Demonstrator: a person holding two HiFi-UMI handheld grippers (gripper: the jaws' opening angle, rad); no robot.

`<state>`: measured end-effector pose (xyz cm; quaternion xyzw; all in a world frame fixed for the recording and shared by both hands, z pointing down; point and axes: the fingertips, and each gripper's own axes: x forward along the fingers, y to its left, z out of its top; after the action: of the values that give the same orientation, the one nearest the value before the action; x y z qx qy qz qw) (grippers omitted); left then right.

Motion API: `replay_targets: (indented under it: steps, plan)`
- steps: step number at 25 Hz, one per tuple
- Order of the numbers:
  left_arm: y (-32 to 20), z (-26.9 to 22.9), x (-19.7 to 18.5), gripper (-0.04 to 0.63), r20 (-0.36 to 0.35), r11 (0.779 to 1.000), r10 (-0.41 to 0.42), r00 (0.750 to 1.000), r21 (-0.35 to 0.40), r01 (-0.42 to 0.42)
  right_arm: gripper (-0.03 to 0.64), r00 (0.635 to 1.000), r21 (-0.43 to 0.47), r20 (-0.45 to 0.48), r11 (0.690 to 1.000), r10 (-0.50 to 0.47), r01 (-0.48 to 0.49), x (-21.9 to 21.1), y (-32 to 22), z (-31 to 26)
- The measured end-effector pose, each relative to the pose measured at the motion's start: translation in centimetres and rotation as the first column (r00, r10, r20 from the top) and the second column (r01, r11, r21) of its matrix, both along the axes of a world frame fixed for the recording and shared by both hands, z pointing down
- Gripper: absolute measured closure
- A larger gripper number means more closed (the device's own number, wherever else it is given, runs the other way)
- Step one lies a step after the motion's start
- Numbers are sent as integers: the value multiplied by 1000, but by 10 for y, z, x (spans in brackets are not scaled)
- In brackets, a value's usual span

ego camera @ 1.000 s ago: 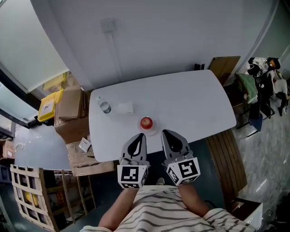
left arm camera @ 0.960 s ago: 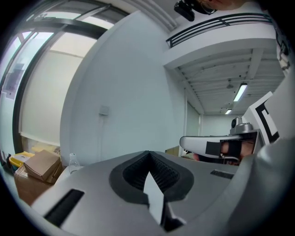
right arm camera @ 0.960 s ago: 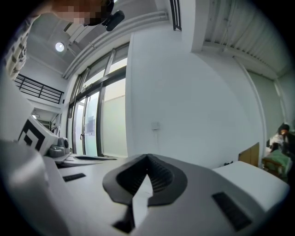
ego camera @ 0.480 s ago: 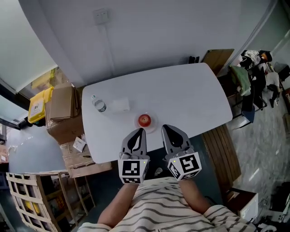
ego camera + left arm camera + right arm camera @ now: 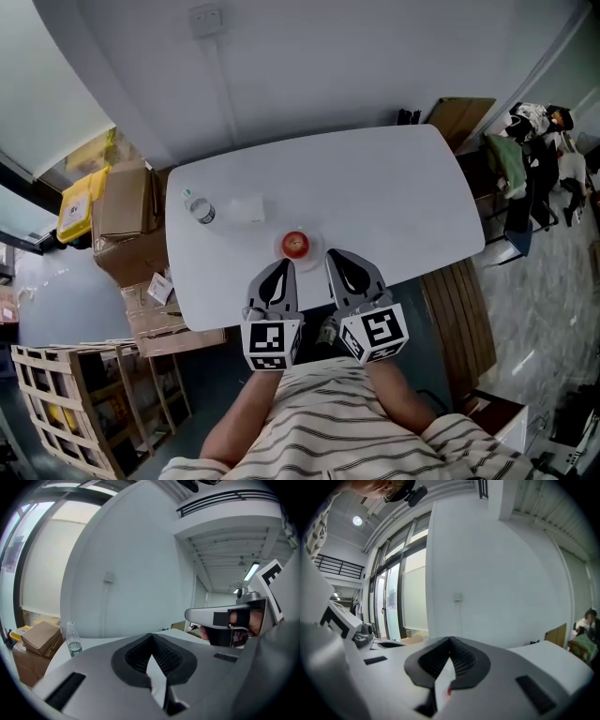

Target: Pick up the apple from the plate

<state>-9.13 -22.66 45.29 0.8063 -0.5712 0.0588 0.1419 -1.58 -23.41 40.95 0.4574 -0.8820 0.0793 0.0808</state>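
Red apple (image 5: 295, 244) on its plate (image 5: 281, 253) by the near edge of the bench (image 5: 394, 197): approach step.
Clenched and empty, the left tool (image 5: 281, 266) and right tool (image 5: 334, 256); one must open first.

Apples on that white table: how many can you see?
1. The apple sits on a small plate near the front edge of the table, to the right of the bottle. None seems hidden.

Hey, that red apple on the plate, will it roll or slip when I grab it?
The apple looks round and smooth, so it may roll or slip from a narrow pinch. It seems whole, so probably stiff. The small plate under it may slide if nudged.
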Motion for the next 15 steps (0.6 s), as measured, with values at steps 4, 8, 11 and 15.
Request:
replay_targets:
  steps: [4,8,11,15]
  plan:
    - [-5,12,3,591,8,1000,0,1000,-27,1,604,1000,-25,-13,1000,-7,7,3,-4,16]
    - [-10,26,6,591,15,999,-5,1000,-52,6,604,1000,-58,-19,998,-11,10,7,-7,33]
    - [-13,34,9,591,28,998,-1,1000,-64,3,604,1000,-78,-24,997,-9,7,10,-11,43]
    - [-17,44,10,591,36,996,-10,999,-91,13,604,999,-104,-32,995,-11,8,13,-14,56]
